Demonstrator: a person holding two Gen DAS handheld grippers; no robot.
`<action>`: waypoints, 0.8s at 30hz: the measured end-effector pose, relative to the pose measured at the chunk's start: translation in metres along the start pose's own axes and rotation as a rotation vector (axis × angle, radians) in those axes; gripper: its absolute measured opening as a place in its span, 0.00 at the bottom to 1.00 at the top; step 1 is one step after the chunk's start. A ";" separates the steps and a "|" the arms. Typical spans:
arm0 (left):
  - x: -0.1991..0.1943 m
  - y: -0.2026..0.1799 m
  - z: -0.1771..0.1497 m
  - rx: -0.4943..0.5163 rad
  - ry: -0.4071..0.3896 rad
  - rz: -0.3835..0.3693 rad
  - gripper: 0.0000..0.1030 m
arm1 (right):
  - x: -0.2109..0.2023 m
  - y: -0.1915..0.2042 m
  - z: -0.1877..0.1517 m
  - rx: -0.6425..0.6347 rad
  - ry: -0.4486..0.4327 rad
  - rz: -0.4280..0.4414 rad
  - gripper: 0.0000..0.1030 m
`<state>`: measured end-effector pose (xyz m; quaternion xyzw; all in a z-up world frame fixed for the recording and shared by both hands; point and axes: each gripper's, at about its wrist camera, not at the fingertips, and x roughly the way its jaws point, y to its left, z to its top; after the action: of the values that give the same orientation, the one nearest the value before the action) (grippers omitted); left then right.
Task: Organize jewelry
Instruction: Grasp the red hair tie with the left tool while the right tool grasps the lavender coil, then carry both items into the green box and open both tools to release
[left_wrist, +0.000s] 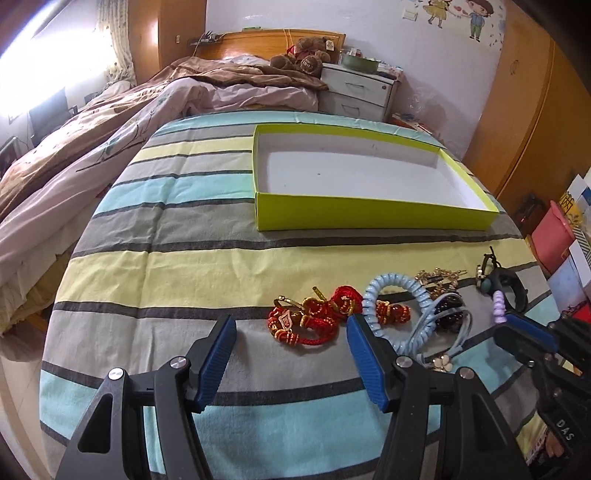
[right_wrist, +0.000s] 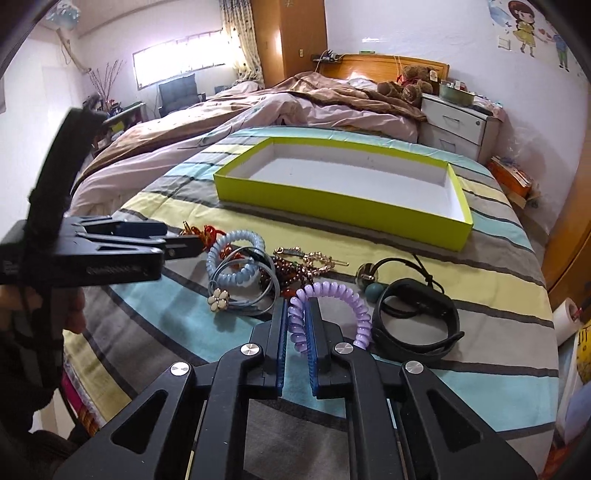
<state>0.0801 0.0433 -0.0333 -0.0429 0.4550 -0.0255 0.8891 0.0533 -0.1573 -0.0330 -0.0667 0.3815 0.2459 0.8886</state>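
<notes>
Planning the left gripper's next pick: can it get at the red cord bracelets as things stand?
Probably yes. The left gripper is open, and the red cord bracelets lie just ahead between its fingers, nothing over them; the blue coil tie crowds the right finger.

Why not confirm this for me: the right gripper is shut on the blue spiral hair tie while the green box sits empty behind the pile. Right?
Not quite. The right gripper is shut on the purple spiral hair tie, as the right wrist view shows. The blue spiral hair tie lies loose on the bedspread. The green box is indeed empty behind the pile.
</notes>
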 end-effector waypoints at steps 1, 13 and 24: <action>0.001 -0.001 0.000 0.008 -0.001 -0.001 0.57 | -0.001 0.000 0.000 0.002 -0.003 -0.001 0.09; 0.001 0.002 0.000 0.014 -0.014 -0.020 0.23 | -0.004 -0.004 0.001 0.012 -0.016 -0.007 0.09; -0.020 0.004 0.004 0.011 -0.065 -0.039 0.20 | -0.012 -0.002 0.007 0.010 -0.043 -0.022 0.09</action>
<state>0.0715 0.0496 -0.0158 -0.0476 0.4247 -0.0439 0.9030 0.0516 -0.1615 -0.0194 -0.0611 0.3629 0.2356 0.8995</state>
